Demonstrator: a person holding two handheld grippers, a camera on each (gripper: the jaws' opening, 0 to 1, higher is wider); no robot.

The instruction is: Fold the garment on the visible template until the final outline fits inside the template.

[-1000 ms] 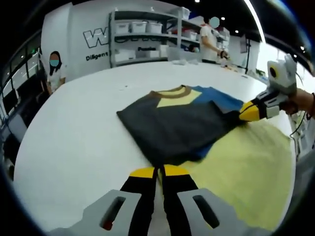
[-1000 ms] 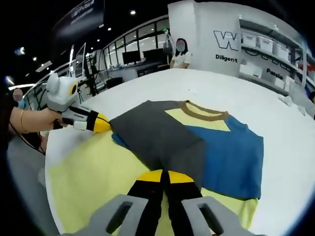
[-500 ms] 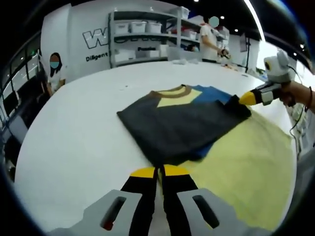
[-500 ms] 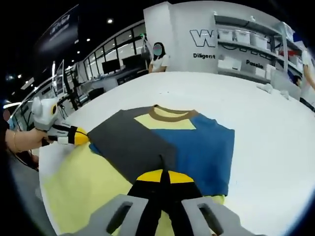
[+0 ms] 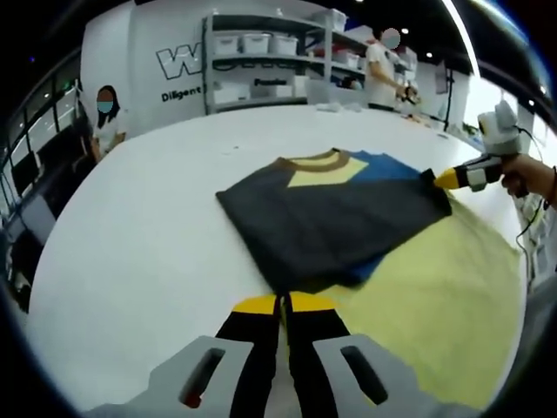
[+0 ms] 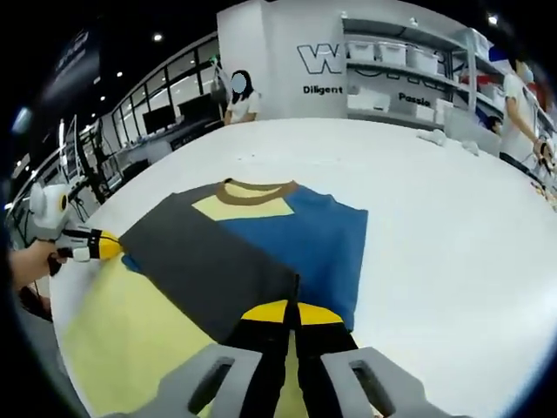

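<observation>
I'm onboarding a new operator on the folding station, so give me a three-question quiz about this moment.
1. True or false: both grippers' fingers are pinched on the garment.
2. Multiple choice: what lies under the garment? A) a red tray B) a pale yellow template C) a cardboard box
3. Fill in: the neckband of the garment is ____ in colour.

Key
1. True. The left gripper is shut on the near edge, and the right gripper on the opposite edge.
2. B. The template is spread on the white table, and the garment lies only partly over it.
3. Brown.
</observation>
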